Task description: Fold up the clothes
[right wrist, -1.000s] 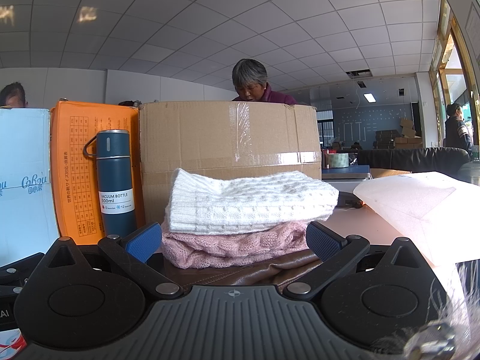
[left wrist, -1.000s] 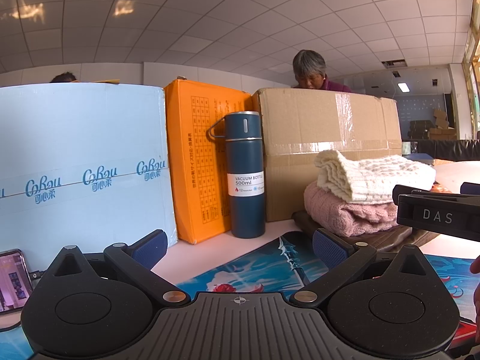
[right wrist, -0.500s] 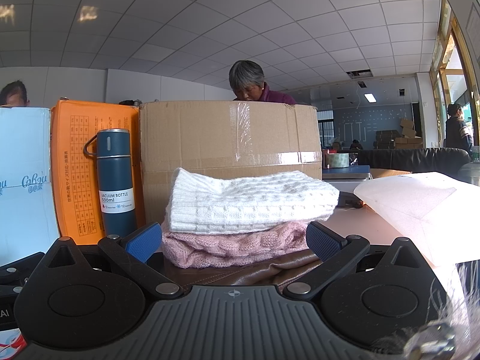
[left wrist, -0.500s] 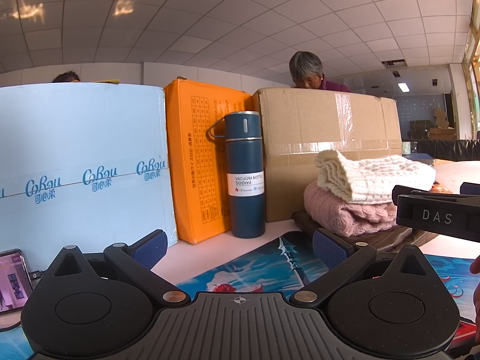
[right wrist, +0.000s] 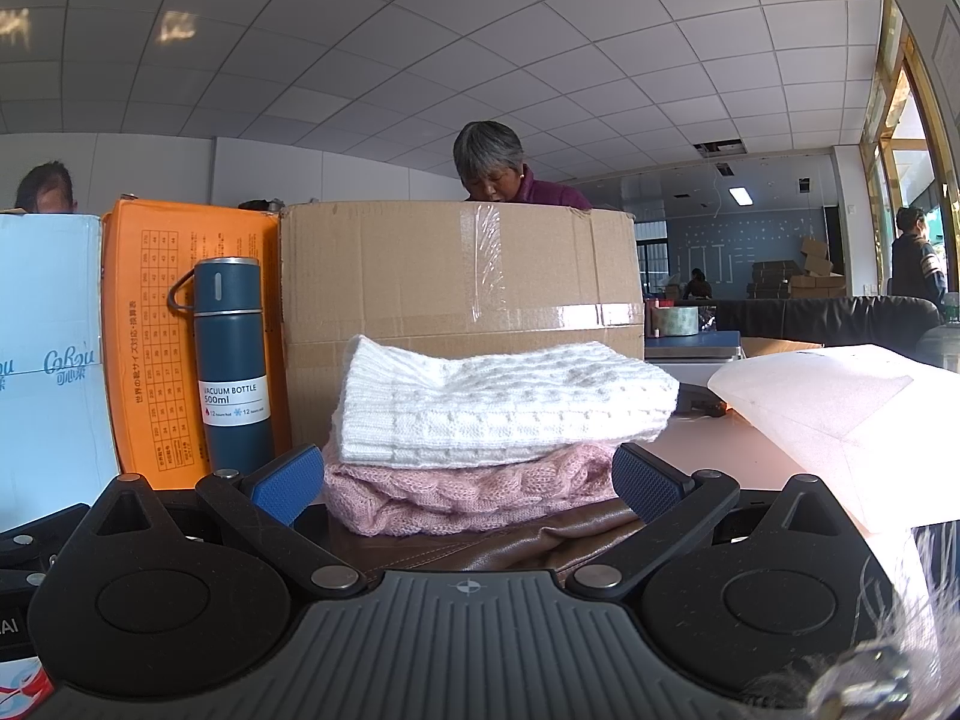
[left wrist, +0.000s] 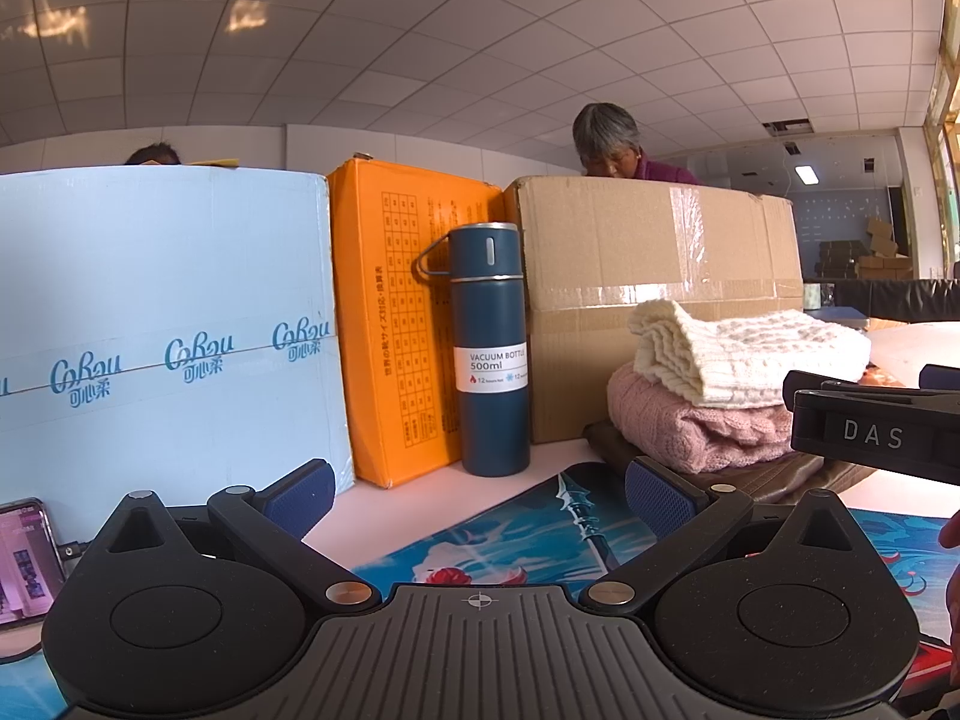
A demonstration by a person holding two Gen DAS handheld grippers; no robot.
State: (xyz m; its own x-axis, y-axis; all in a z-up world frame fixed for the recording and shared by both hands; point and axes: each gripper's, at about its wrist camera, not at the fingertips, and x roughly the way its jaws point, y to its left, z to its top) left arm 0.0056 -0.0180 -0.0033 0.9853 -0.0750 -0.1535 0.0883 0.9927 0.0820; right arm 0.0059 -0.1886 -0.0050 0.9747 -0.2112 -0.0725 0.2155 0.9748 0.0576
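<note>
A folded white knit sweater [right wrist: 498, 405] lies on a folded pink knit sweater [right wrist: 456, 495], which rests on a brown leather garment [right wrist: 510, 543]. The same stack shows at the right of the left wrist view: white sweater [left wrist: 750, 351], pink sweater [left wrist: 690, 429], brown garment [left wrist: 774, 477]. My right gripper [right wrist: 468, 477] is open, low on the table, its blue pads either side of the stack's near edge with nothing between them. My left gripper [left wrist: 477, 489] is open over a printed blue mat [left wrist: 528, 540], left of the stack. The right gripper's body [left wrist: 876, 429] crosses the left view's right edge.
A blue vacuum bottle [left wrist: 489, 348] stands before an orange box [left wrist: 390, 318], beside a light blue carton [left wrist: 162, 324] and a cardboard box [right wrist: 462, 294]. A phone [left wrist: 27, 564] lies at left. Pale foam sheet [right wrist: 840, 420] sits at right. A person [right wrist: 492, 168] is behind the boxes.
Both grippers and the clothes stack stay where they were. Only the person behind the cardboard box has shifted their head slightly.
</note>
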